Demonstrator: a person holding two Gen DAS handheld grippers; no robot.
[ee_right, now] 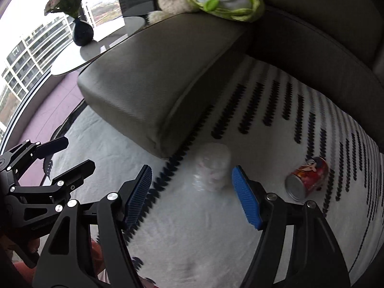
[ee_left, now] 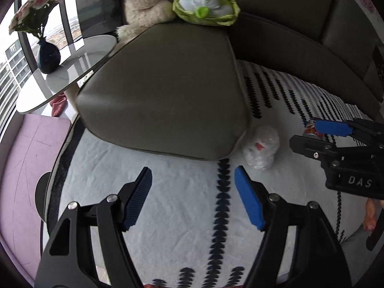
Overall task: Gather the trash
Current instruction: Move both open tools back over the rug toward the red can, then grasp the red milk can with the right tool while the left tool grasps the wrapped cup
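Nothing looks collected yet, judging by how things lie: 2 pieces of trash sit loose on the white rug (ee_right: 196, 240) with its rows of dark marks, and no bin or bag shows in either view. The crumpled clear plastic bottle (ee_right: 212, 168) lies just beside the corner of the grey sofa chaise (ee_right: 153, 88), and the red printed can (ee_right: 308, 180) lies on its side further toward the sofa, apart from the bottle. The right gripper (ee_right: 192, 198) hangs above the rug with its fingers spread and empty; the bottle sits just beyond its tips, roughly in line with the gap, not touched. The left gripper (ee_left: 193, 198) is also spread wide and empty, over bare rug, with the bottle (ee_left: 261, 150) ahead and off to its right. So both pick-ups remain, plus carrying them to wherever trash goes. The right wrist view shows the whole can and the left gripper (ee_right: 63, 156) from the side. In the left wrist view the can (ee_left: 312, 130) is mostly hidden behind the right gripper (ee_left: 314, 134), but that view alone shows part of a hand (ee_left: 370, 216) at the edge.
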